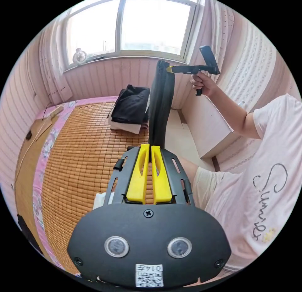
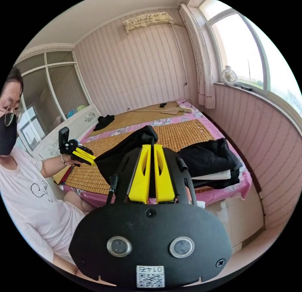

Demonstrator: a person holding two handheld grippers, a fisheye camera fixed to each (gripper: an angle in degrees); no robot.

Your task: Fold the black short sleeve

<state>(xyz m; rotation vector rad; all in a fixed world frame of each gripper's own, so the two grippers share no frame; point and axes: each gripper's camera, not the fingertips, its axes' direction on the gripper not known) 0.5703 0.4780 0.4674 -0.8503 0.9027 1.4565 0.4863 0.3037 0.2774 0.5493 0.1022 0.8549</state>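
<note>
Clamped together on the black short sleeve (image 1: 161,106), the left gripper (image 1: 149,147) holds it taut above the bed (image 1: 78,153), while in the right gripper view the right gripper (image 2: 150,147) pinches its other end, so uneven pulling could, I judge, slip the cloth free.
</note>
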